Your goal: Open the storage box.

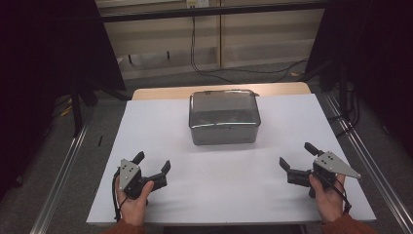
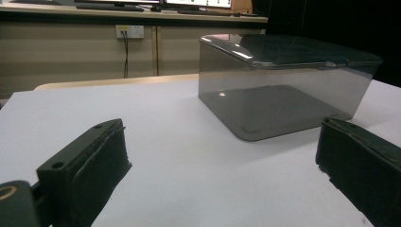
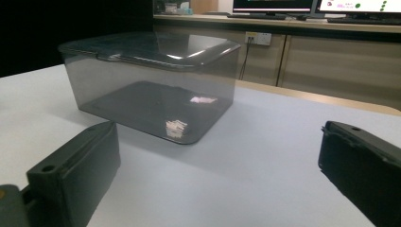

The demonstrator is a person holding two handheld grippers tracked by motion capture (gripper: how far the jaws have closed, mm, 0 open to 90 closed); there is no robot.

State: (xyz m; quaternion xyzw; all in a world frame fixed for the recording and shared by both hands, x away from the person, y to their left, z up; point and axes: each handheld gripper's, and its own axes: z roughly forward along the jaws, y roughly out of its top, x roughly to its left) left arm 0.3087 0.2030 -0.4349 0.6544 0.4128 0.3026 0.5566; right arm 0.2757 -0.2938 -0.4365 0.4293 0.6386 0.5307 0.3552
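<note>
A smoky translucent box (image 1: 224,118) with its lid on stood on the white desk (image 1: 160,122), toward the far edge at the middle. The left gripper (image 1: 152,165) lay well short of the box on its near left, fingers spread and empty — the right gripper (image 1: 298,157) mirrored it on the near right, fingers likewise apart, holding nothing.

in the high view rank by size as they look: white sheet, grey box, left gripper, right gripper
1. white sheet, by far the largest.
2. grey box.
3. left gripper and right gripper: they look about alike, so no ranking between them.
</note>
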